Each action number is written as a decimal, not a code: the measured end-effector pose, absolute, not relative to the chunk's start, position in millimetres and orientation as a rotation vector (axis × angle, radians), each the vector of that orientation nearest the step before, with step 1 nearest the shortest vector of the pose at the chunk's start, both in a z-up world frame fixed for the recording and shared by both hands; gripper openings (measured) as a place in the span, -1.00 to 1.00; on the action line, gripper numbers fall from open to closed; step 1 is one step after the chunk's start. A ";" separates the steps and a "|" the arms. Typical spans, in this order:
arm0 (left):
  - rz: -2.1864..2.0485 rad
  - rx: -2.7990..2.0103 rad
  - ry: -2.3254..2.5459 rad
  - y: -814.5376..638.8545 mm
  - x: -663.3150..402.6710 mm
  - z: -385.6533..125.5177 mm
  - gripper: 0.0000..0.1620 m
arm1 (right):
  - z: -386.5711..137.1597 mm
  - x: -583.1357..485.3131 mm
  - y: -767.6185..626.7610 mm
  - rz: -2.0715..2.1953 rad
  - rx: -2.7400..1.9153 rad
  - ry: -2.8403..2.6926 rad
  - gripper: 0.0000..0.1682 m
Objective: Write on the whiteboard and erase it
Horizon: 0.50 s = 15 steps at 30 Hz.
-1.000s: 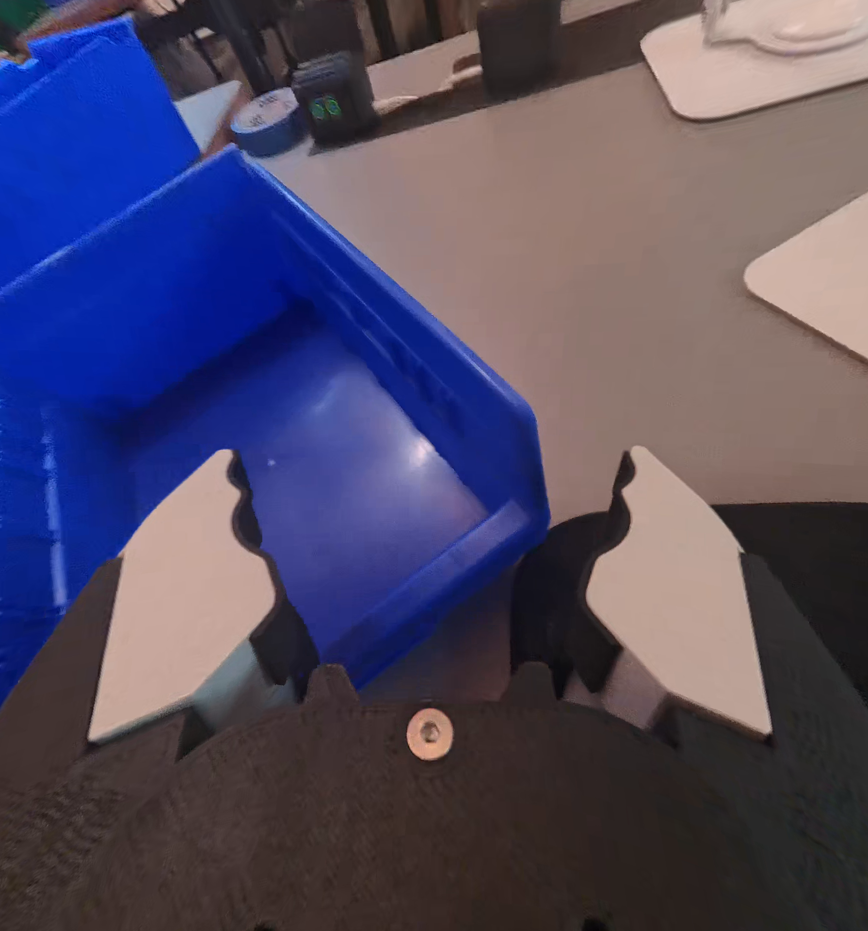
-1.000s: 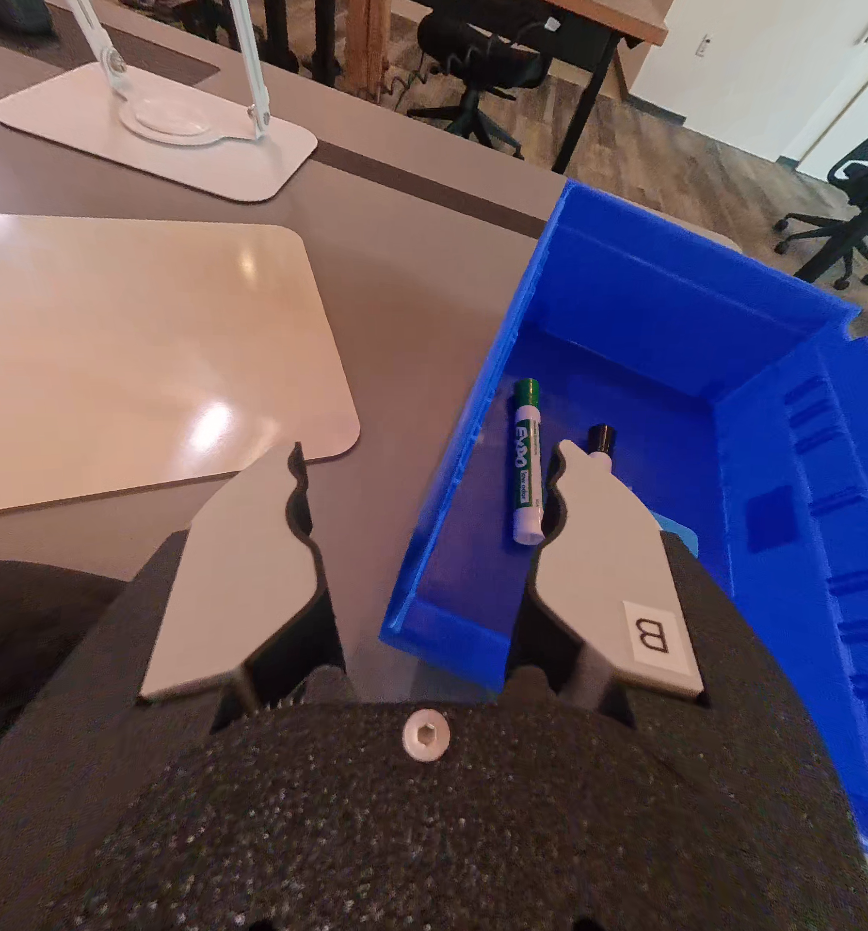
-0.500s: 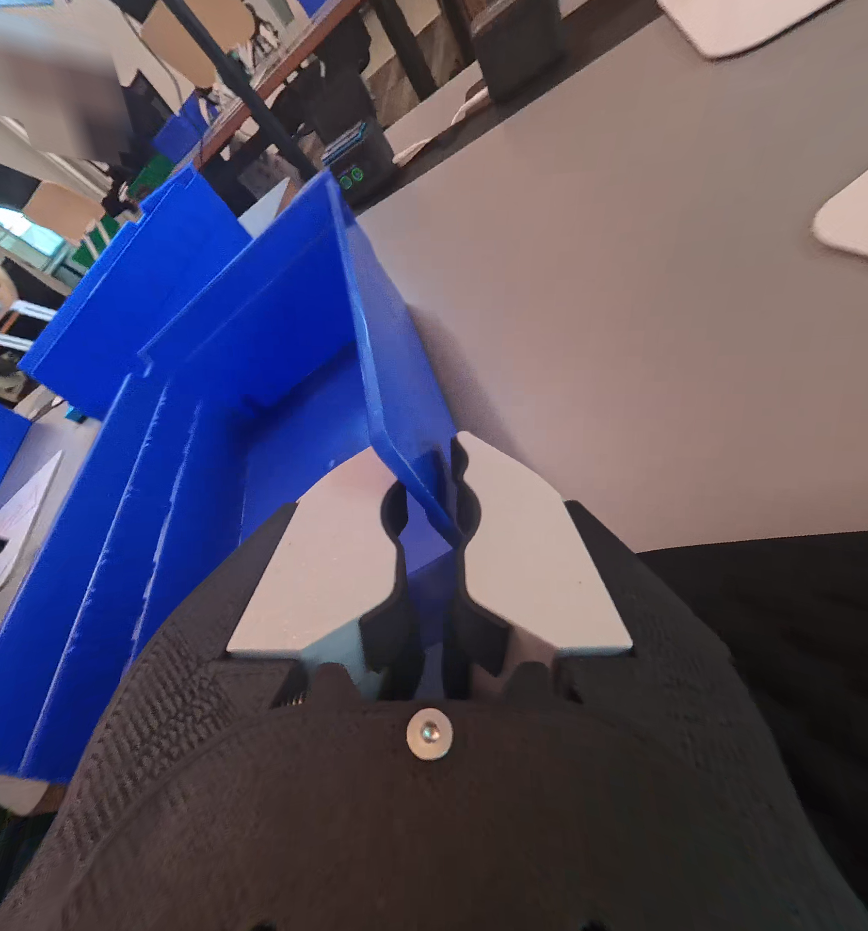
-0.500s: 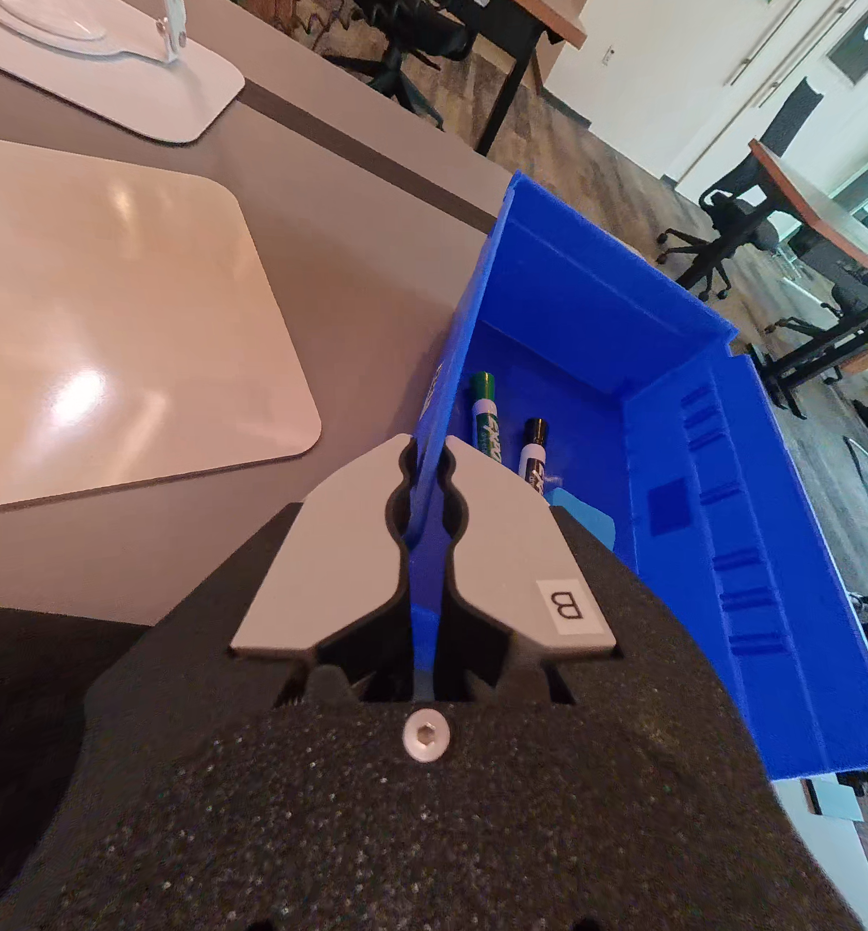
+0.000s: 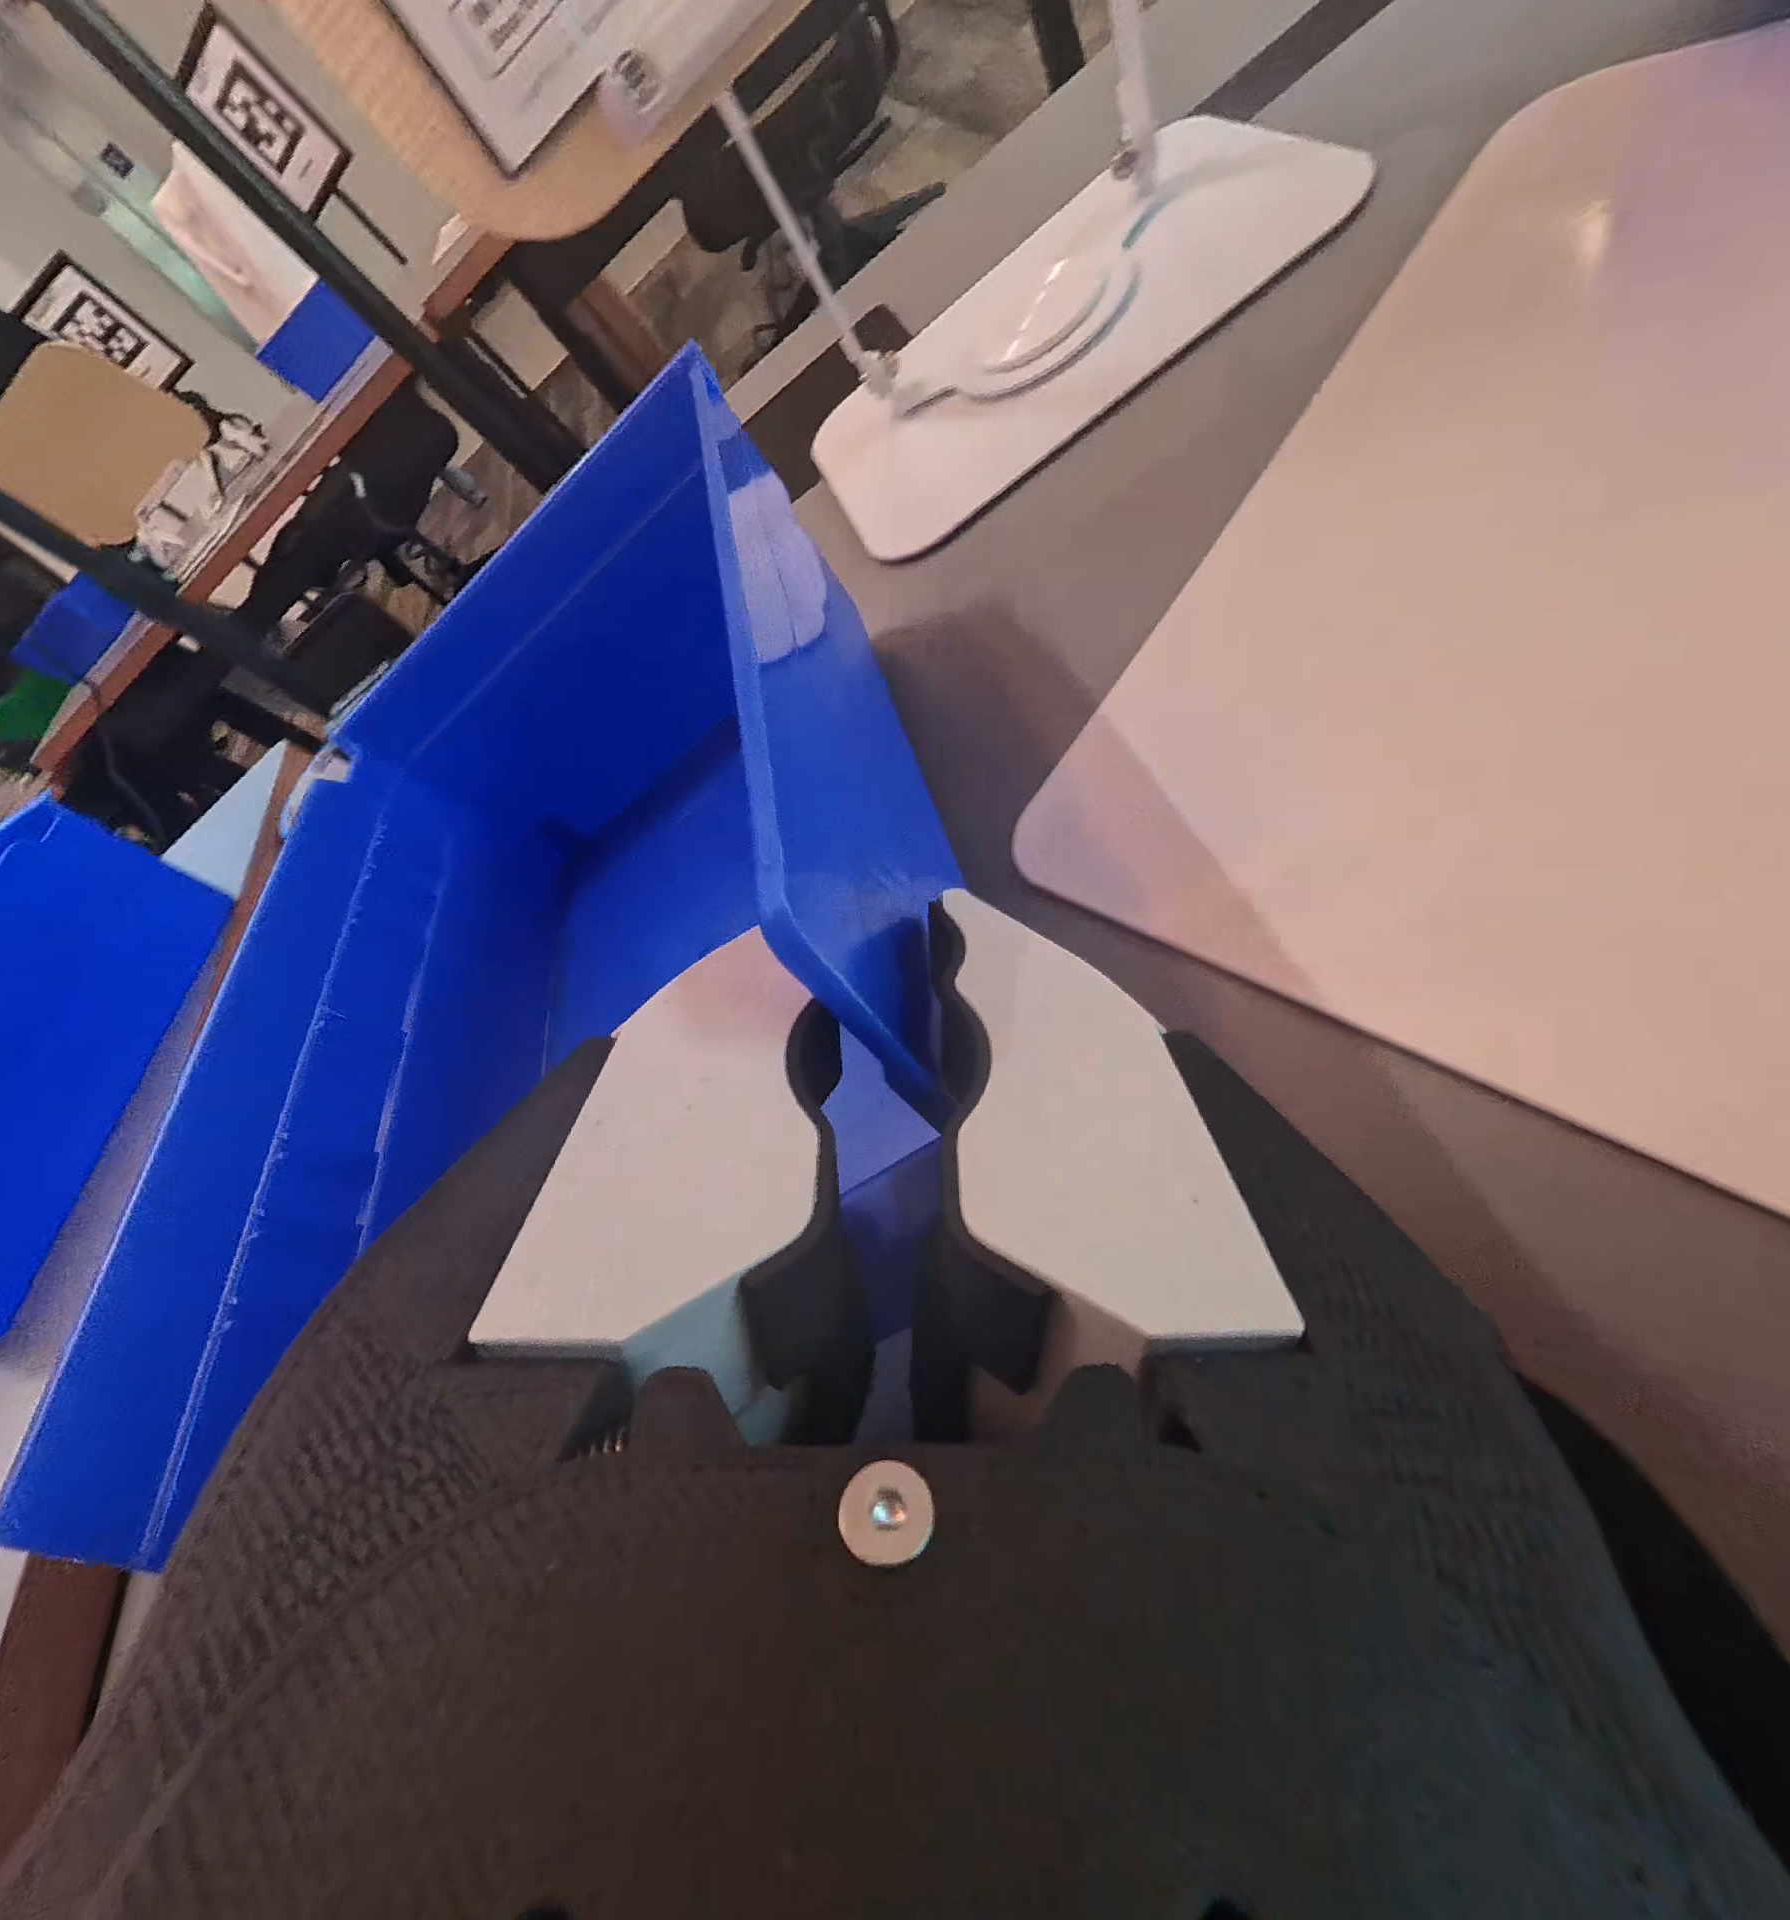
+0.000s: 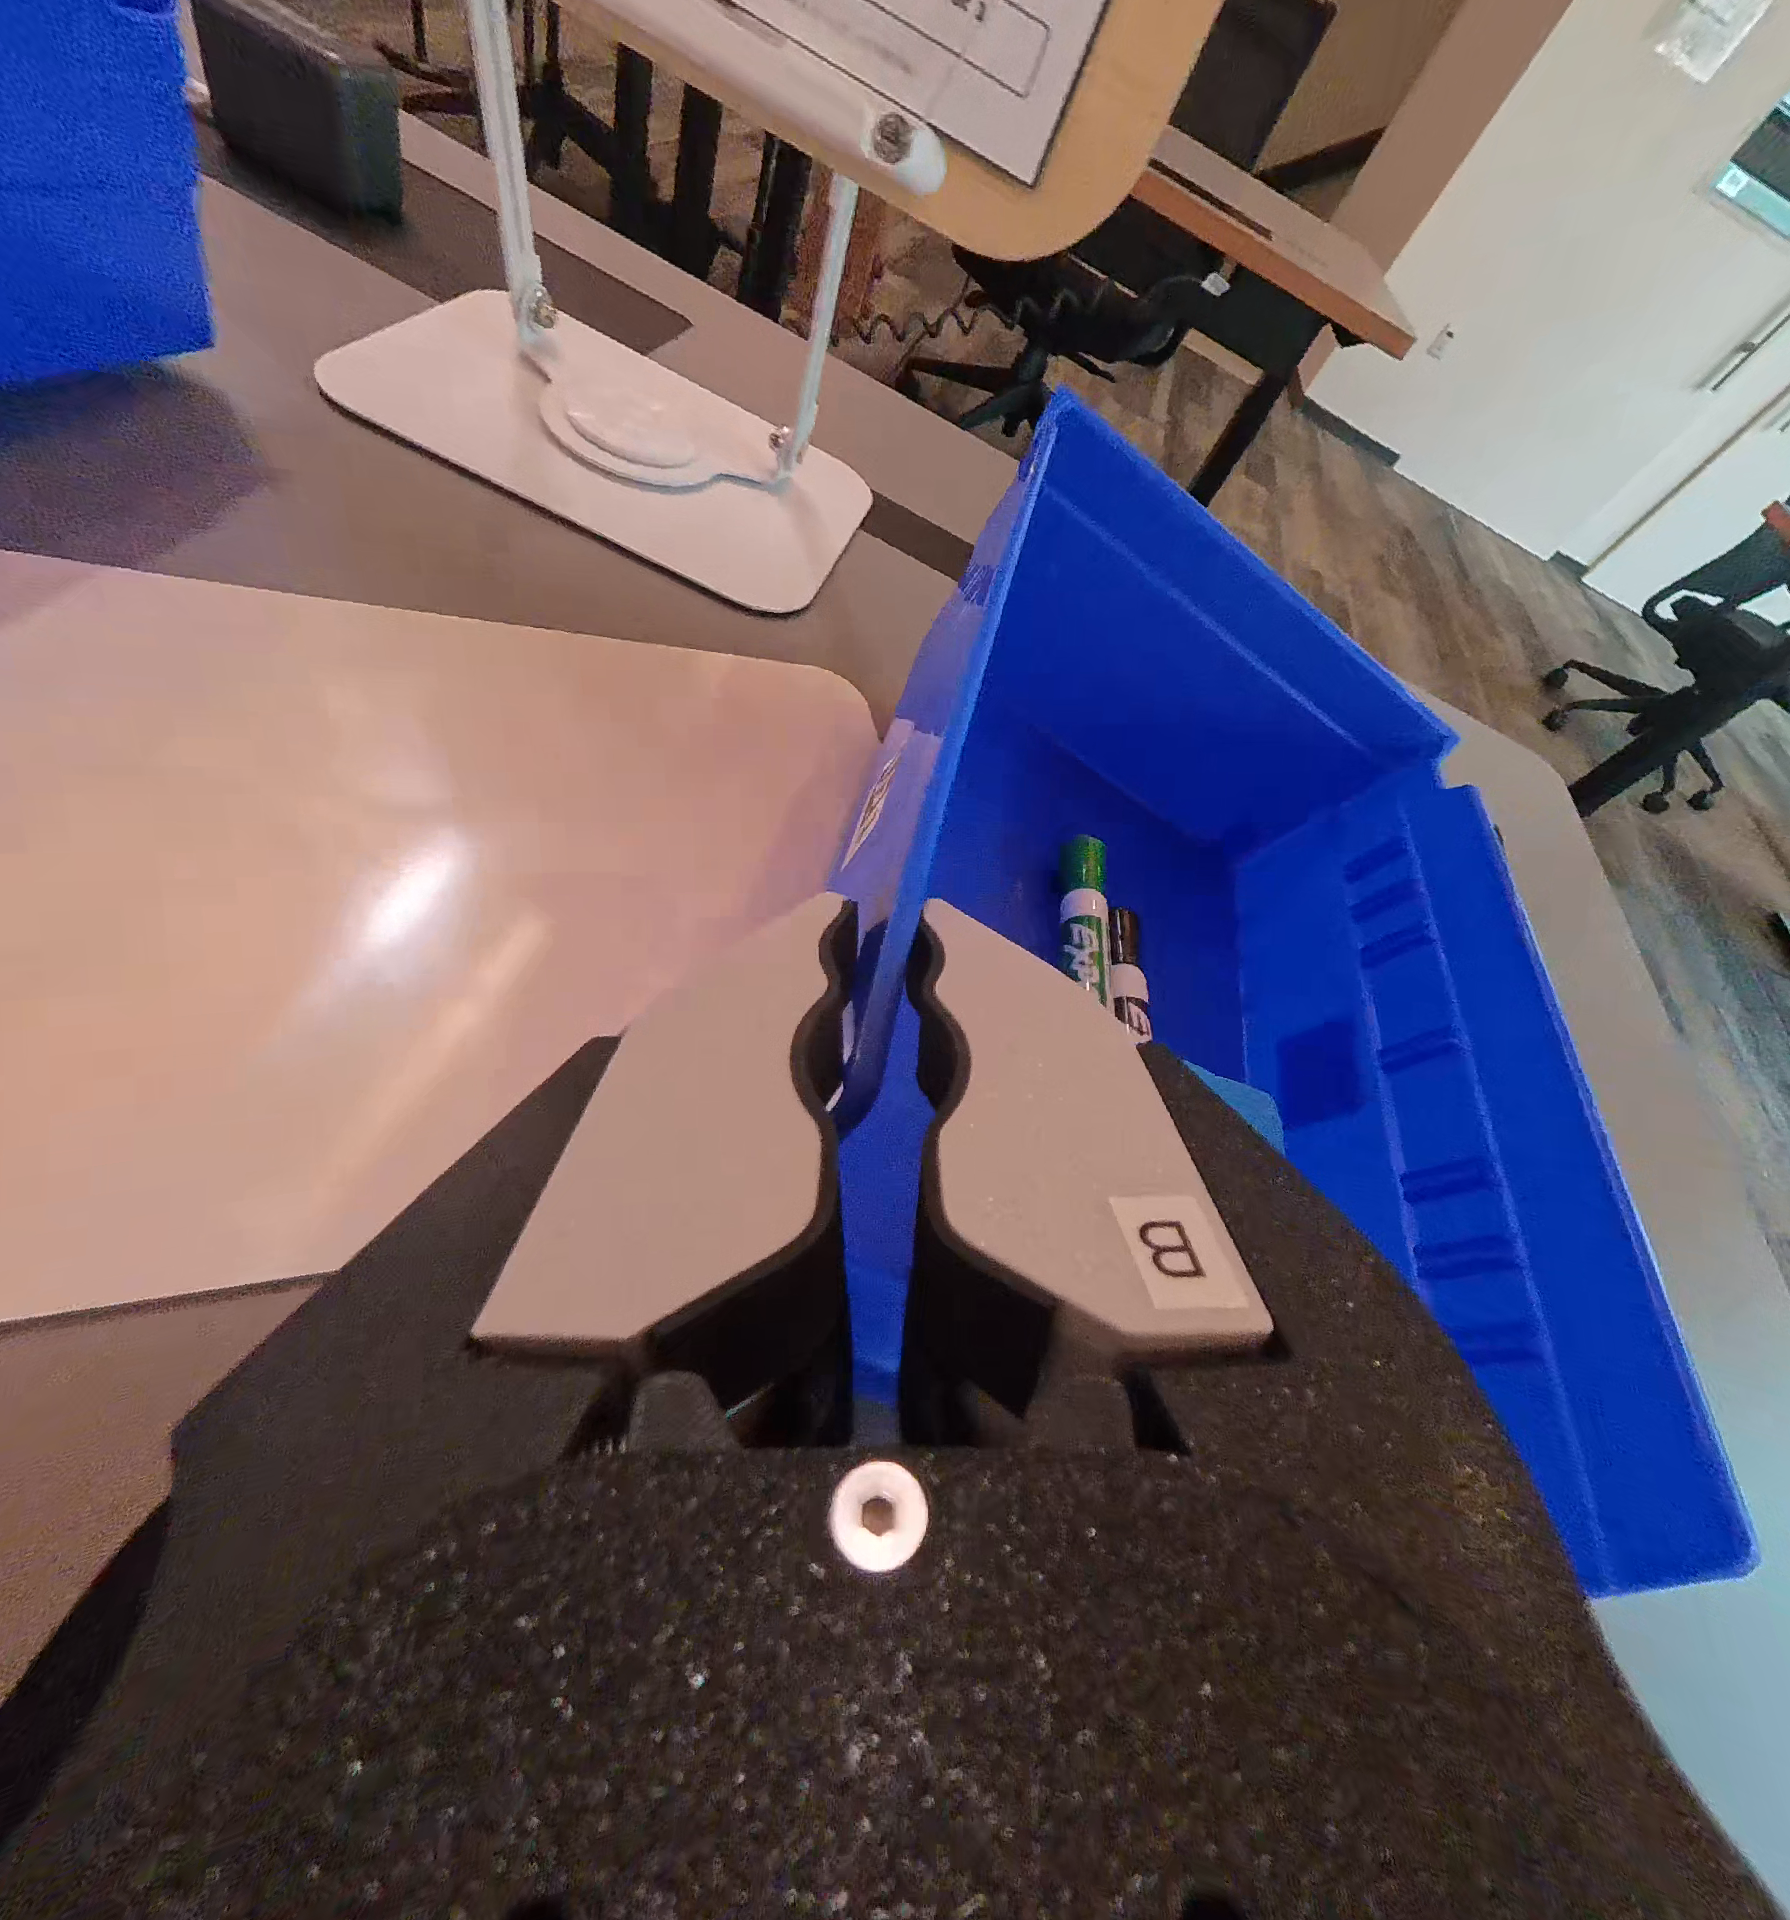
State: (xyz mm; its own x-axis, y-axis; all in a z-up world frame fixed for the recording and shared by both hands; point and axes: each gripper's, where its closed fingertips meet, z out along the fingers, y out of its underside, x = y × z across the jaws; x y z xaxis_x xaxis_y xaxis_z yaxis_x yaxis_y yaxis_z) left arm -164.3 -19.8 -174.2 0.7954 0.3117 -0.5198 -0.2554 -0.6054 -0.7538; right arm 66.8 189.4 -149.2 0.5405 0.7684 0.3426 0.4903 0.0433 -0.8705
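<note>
The whiteboard [image 6: 351, 935] lies flat and blank on the grey table; it also shows in the left wrist view [image 5: 1493, 727]. My right gripper [image 6: 880, 914] is shut on the left wall of a blue bin [image 6: 1182, 707] next to the board's right edge. In that bin lie a green marker [image 6: 1083, 904], a black marker [image 6: 1128, 977] and a light blue item [image 6: 1239, 1101], partly hidden behind my finger. My left gripper [image 5: 870, 935] is shut on the right wall of another blue bin [image 5: 579, 727] left of the board; no contents show in it.
A white stand base [image 6: 610, 447] sits behind the board, also seen in the left wrist view [image 5: 1078, 343]. A further blue bin [image 5: 39, 1091] lies at the far left. A dark box [image 6: 299, 135] stands at the back. Office chairs and desks lie beyond the table. The grippers' ends are close to 30 cm from one another.
Both grippers were open beside the bins, then shut on the bin walls. Both bins now sit closer to the whiteboard, and both views have swung up.
</note>
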 end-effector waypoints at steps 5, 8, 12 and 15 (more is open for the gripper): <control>0.766 -2.085 0.018 6.6 -142.4 -178.0 -0.82 | -151.0 34.7 167.6 0.299 -1.567 -1.140 -0.89; 0.737 -2.099 0.040 19.2 -129.5 -183.5 -0.81 | -153.9 17.9 155.1 0.288 -1.546 -1.175 -0.89; 0.717 -2.114 0.079 29.4 -116.0 -191.7 -0.81 | -161.3 -0.7 138.8 0.277 -1.527 -1.226 -0.89; 0.682 -2.121 0.101 34.3 -109.5 -195.7 -0.80 | -166.9 -11.9 128.8 0.292 -1.515 -1.258 -0.89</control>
State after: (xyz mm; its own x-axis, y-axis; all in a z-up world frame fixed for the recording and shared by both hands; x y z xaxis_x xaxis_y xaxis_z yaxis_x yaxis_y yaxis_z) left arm -109.5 34.3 -195.7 0.8459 0.1721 -0.5048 -0.3114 -0.6090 -0.7294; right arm -11.9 128.8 -166.9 0.4073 0.8109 0.4203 0.5432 0.1549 -0.8252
